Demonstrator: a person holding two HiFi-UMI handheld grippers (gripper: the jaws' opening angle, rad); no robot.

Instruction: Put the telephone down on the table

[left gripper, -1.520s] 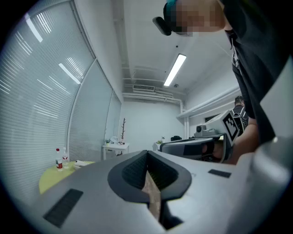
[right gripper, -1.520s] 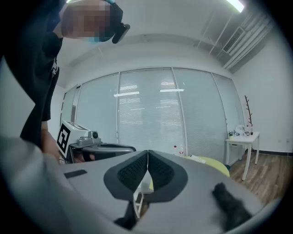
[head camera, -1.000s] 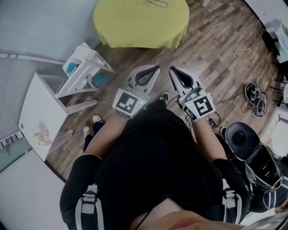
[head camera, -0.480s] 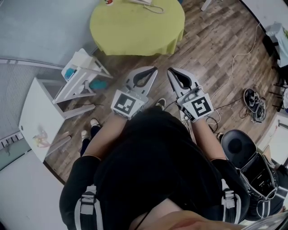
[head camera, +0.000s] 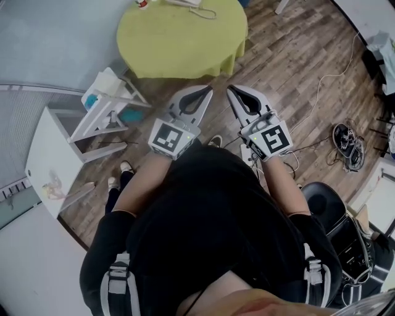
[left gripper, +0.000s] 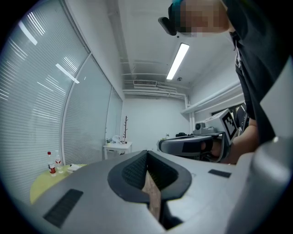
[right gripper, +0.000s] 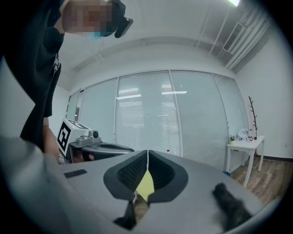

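Observation:
The round table with a yellow-green cloth (head camera: 182,37) stands ahead at the top of the head view. At its far edge lies a white telephone (head camera: 185,2), partly cut off by the frame, its cord (head camera: 207,12) trailing onto the cloth. My left gripper (head camera: 208,89) and right gripper (head camera: 230,89) are held side by side over the wooden floor, short of the table and pointing at it. Both are shut with nothing between the jaws. The left gripper view has the left gripper (left gripper: 147,152) shut, the table (left gripper: 43,185) low at the left. The right gripper (right gripper: 147,152) is likewise shut.
A white folding stand (head camera: 105,105) and a white desk (head camera: 49,154) sit left of my path. Cables (head camera: 345,139) and a black chair (head camera: 324,197) lie on the right. Two bottles (left gripper: 51,163) stand on the table. A small white side table (right gripper: 245,144) is by the window.
The table has slid down and left in the head view as the person walks towards it. Both grippers travel along, still shut and empty.

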